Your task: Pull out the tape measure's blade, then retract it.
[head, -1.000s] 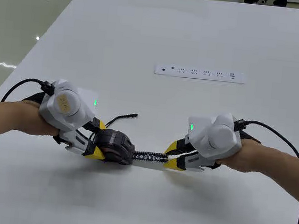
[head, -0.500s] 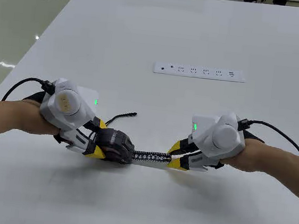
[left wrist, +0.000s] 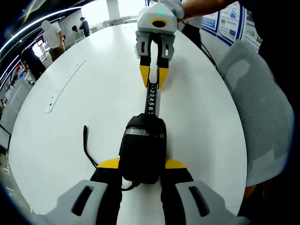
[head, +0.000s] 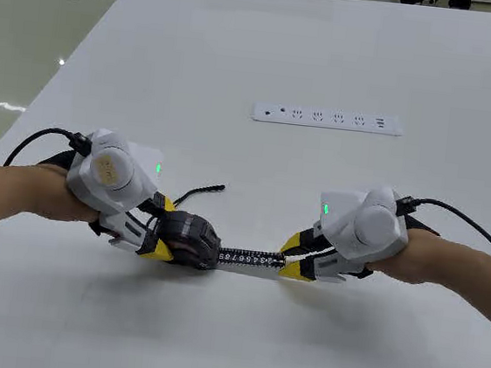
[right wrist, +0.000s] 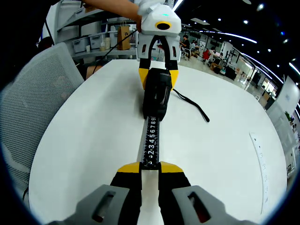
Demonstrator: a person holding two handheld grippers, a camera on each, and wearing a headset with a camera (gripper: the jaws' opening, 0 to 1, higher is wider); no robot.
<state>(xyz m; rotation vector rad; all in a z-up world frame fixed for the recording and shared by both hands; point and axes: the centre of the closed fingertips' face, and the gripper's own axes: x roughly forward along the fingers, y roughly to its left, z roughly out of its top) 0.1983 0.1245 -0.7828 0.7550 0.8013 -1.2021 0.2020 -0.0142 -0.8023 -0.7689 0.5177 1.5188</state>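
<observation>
The only writing that reads is on the blade (head: 251,258): white digits on black, 2 through 9 in the right gripper view (right wrist: 150,143), and 2 to 6 in the left gripper view (left wrist: 151,99) before the rest blurs. The tape measure (head: 189,240) is a dark case lying near the table's (head: 330,52) front edge, left of its middle; any label on it is too dark to make out. The left gripper (head: 163,228) is clamped on the case from both sides, its yellow tips pressed to the case's flanks and covering them (left wrist: 142,164). The right gripper (head: 292,259) is closed on the blade's free end (right wrist: 150,168), so the end hook is hidden between the jaws. The blade spans a short stretch between the two grippers, low over the table (whether it touches the top cannot be told). A thin black strap (head: 201,192) trails from the case toward the table's middle. Farther back lies a white power strip (head: 327,118); its markings are too small to read.
</observation>
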